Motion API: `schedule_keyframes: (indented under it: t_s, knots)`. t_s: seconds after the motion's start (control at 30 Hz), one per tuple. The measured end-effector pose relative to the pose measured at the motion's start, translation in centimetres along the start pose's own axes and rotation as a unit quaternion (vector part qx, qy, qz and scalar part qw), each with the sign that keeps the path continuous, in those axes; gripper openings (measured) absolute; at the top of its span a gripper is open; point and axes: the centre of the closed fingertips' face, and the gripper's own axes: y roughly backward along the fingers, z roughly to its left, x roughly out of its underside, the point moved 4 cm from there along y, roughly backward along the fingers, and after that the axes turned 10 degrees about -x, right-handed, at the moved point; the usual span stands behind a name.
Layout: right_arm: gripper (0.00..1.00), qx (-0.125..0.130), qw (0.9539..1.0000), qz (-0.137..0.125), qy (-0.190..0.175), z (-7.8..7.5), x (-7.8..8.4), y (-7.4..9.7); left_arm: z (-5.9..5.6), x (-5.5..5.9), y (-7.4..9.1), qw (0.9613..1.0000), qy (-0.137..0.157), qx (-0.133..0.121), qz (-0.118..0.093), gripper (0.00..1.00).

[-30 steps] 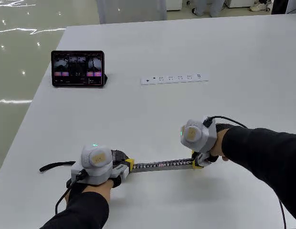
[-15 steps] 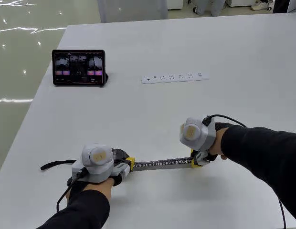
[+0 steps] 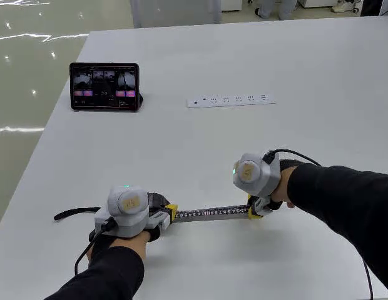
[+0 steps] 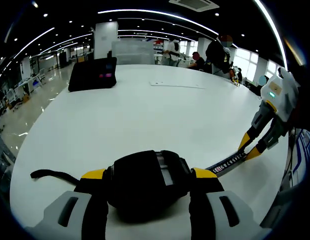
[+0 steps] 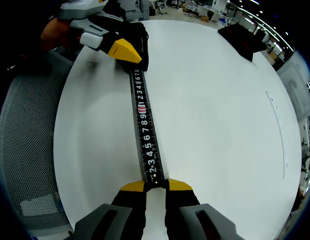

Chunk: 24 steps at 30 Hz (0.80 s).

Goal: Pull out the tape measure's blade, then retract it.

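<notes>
My left gripper is shut on the black tape measure case, which rests low on the white table near its front edge. A black wrist strap trails left from the case. The blade stretches right from the case to my right gripper, whose yellow-tipped jaws are shut on the blade's end. In the right gripper view the numbered blade runs straight up to the case in the left gripper. The left gripper view has the right gripper at the right, holding the blade.
A tablet with a lit screen stands at the back left of the table. A white power strip lies beyond the grippers at mid-table. The table's left edge drops to a glossy floor.
The right gripper has come a little leftward toward the left one, and the exposed blade is slightly shorter. The left gripper has stayed put.
</notes>
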Motion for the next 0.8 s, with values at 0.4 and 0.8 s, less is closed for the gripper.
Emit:
schedule_keyframes:
  t_s: [0.4,0.8]
  knots:
    - [0.1,0.001,1.0,-0.001,-0.001,0.08,-0.51,-0.14,-0.02,0.01,0.02,1.0,-0.001,0.0,-0.002,0.62]
    - [0.1,-0.001,1.0,-0.003,-0.002,0.05,-1.02,-0.32,0.0,0.0,-0.04,1.0,0.001,0.001,-0.003,0.62]
